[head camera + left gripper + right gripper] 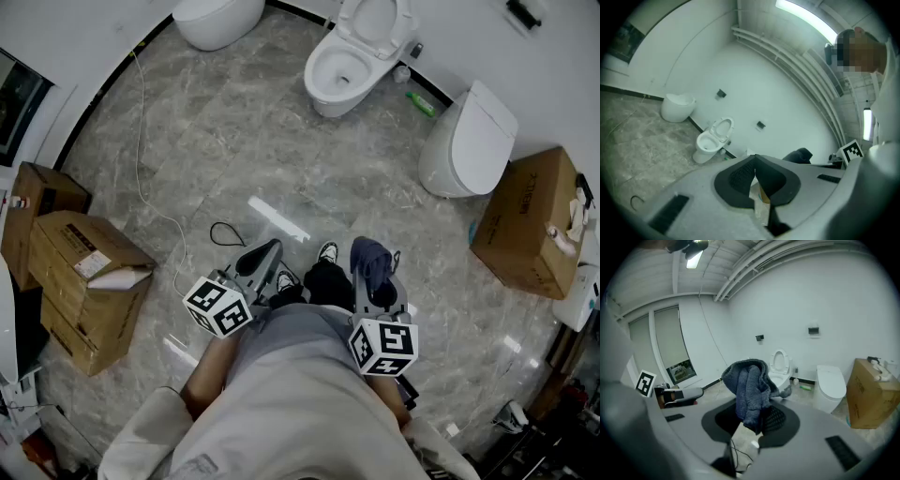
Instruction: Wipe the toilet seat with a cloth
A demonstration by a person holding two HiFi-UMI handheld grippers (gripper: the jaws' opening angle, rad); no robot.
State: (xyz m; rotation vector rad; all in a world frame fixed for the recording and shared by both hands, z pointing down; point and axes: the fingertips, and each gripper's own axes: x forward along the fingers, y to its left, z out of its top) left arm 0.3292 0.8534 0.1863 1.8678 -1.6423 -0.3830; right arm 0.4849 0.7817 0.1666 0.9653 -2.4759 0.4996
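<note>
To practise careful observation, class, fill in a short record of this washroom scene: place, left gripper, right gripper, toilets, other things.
Place: room with a grey marbled floor and white walls
Left gripper: shut, nothing in it
Right gripper: shut on a crumpled blue-grey cloth
Open white toilet: lid raised, by the far wall, well ahead of the person
Closed white toilet: to its right
Other things: brown cardboard boxes at left and right; green bottle on the floor between the toilets

Bright, cool, even light. Ceiling strip lamp [806, 18] high above the open toilet [712, 138], slightly blown out. White glare streak [278, 220] on the floor [234, 141], well apart from the toilet, nearer the camera. 2 gripper views: strong fisheye bending, black corners, soft foreground.
</note>
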